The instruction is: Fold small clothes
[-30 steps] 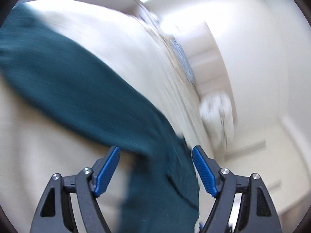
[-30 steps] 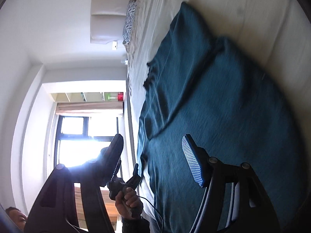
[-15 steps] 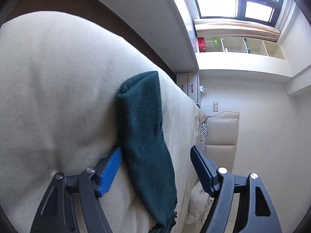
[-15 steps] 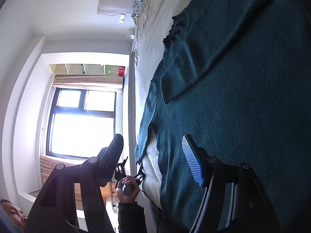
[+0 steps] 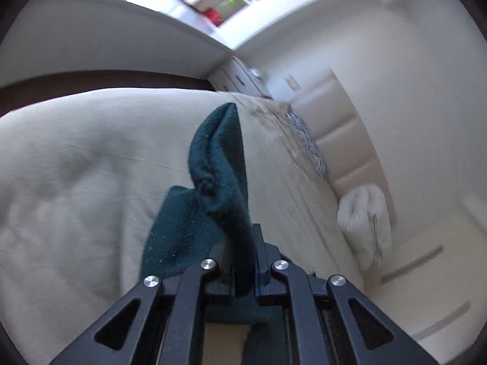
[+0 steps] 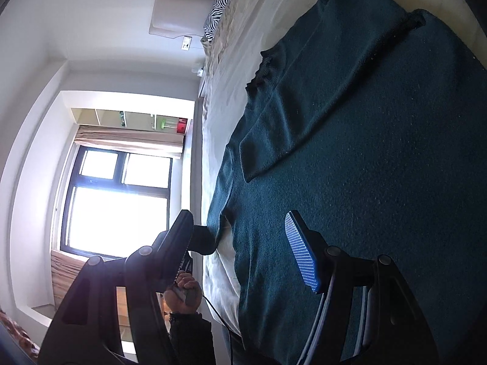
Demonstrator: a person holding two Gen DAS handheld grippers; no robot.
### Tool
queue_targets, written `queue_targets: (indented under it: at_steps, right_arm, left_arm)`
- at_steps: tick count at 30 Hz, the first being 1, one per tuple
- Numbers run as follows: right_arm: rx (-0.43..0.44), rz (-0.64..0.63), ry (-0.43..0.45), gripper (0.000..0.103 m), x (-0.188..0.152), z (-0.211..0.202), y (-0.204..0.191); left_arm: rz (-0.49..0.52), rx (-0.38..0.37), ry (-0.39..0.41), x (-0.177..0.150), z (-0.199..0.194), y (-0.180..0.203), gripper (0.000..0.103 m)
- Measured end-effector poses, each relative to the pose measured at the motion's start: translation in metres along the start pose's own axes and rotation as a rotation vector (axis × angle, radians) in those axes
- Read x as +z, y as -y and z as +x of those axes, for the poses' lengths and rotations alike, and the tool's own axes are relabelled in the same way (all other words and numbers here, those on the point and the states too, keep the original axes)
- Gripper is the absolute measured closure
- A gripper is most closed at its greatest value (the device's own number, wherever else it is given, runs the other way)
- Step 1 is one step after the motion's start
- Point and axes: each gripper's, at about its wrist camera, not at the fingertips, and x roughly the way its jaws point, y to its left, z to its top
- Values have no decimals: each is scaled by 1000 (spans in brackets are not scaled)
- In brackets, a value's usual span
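A dark teal knit sweater (image 6: pixel 365 152) lies spread on the cream bed (image 6: pixel 219 97), with one sleeve (image 6: pixel 289 115) folded across its body. My left gripper (image 5: pixel 243 243) is shut on a fold of the sweater (image 5: pixel 219 167), which stands up in a ridge in front of the jaws. In the right wrist view the left gripper (image 6: pixel 210 240) pinches the sweater's edge at the bedside, held by a person's hand (image 6: pixel 182 292). My right gripper (image 6: pixel 237 216) hovers over the sweater's near part, open, with nothing between its fingers.
Cream bedding (image 5: pixel 76 167) surrounds the sweater. A padded headboard (image 5: pixel 344 140), a zebra-print pillow (image 5: pixel 307 143) and a white pillow (image 5: pixel 365 213) are at the bed's head. A nightstand (image 5: pixel 240 76) stands beyond. A bright window (image 6: pixel 118 206) faces the bed.
The left jaws, open around the teal cloth before, have closed on it and raised it into a ridge. The right gripper has drifted slightly over the sweater and stayed open.
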Motion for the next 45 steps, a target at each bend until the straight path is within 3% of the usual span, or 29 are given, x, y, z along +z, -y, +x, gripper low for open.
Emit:
queue_targets:
  at_steps: [3, 5, 8, 12, 14, 18, 25, 27, 29, 32, 38, 41, 45]
  right_arm:
    - [2, -8, 7, 40, 3, 2, 0]
    - [4, -4, 6, 40, 4, 5, 2]
    - [-3, 3, 3, 40, 12, 9, 5]
    - [-23, -16, -35, 40, 20, 30, 1]
    - [-37, -13, -65, 40, 25, 48, 2]
    - [-77, 33, -121, 40, 29, 88, 16]
    - [-109, 55, -245, 40, 21, 154, 19]
    - [-130, 46, -264, 47, 21, 169, 16]
    - [-136, -2, -294, 75, 21, 180, 8]
    - [-216, -146, -327, 94, 16, 190, -14]
    - [-296, -382, -209, 96, 26, 147, -73]
    - [-330, -462, -129, 96, 49, 116, -99]
    - [-391, -472, -41, 96, 81, 80, -101]
  left_arm:
    - [327, 7, -90, -60, 29, 86, 95]
    - [554, 36, -145, -119, 50, 131, 94]
    - [825, 117, -201, -202, 75, 157, 94]
    - [996, 204, -274, -259, 97, 152, 92]
    - [1030, 217, -276, -256, 101, 146, 89]
    - [985, 193, -290, -242, 99, 137, 64]
    - [962, 179, -290, -241, 85, 128, 63]
    - [943, 166, -291, -237, 87, 127, 61]
    - [906, 147, -288, -231, 81, 123, 58]
    - [818, 91, -271, -215, 68, 117, 52]
    - [584, -28, -183, -159, 25, 102, 51]
    - [490, -44, -141, -127, 16, 91, 51]
    - [397, -43, -118, -95, 18, 77, 51]
